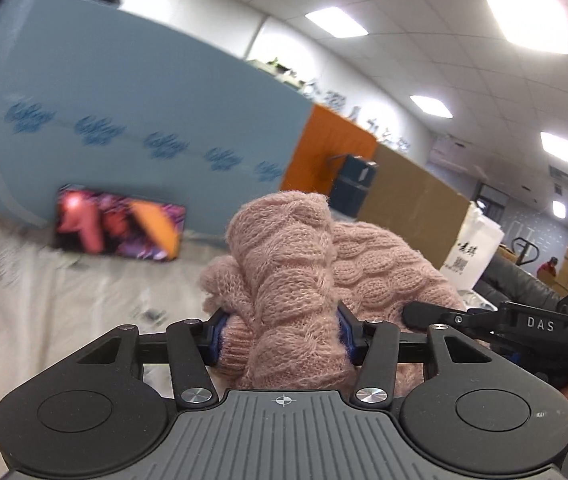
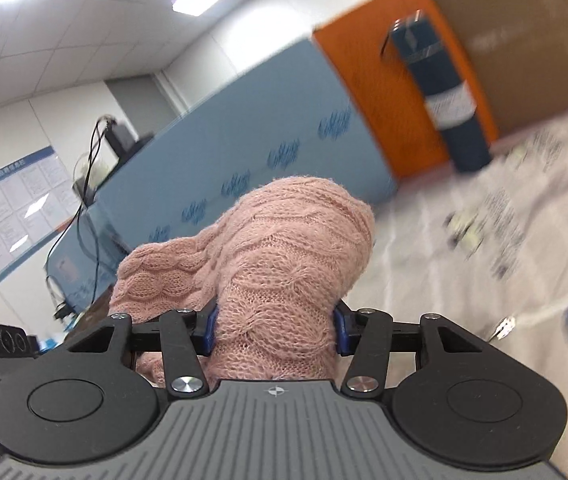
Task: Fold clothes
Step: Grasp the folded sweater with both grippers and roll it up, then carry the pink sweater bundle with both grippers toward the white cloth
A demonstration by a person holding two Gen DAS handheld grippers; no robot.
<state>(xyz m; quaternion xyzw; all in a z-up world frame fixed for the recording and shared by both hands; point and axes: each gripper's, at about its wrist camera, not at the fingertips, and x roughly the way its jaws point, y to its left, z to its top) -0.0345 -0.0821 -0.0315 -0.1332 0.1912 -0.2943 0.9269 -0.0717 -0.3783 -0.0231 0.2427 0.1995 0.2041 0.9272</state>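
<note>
On the left, a phone with a bright red and orange screen (image 1: 120, 229) lies on the pale printed cloth-covered table (image 1: 44, 292), close to the table's far edge where a blue panel with a darker blue repeated print (image 1: 124, 92) stands.

The left gripper (image 1: 282, 330) is clenched on a thick bunch of the pink cable-knit sweater (image 1: 284, 280). The knit bulges up above the blue pads (image 1: 344, 332) and fills the gap between them. Both cameras tilt up toward the ceiling, so the garment appears to be lifted off the table, probably to let it hang and straighten before a fold is laid.

Further right, the right gripper (image 2: 274, 330) is likewise clamped on another bunch of the same sweater, with knit spilling over to its left. In the left wrist view its black body sits just beside the left gripper, so the two holds are near each other.

Toward the table's far right, a dark blue cylinder with a white label (image 2: 440, 92) stands in front of an orange panel (image 2: 384, 80). Motion blur there suggests the grippers are moving.
</note>
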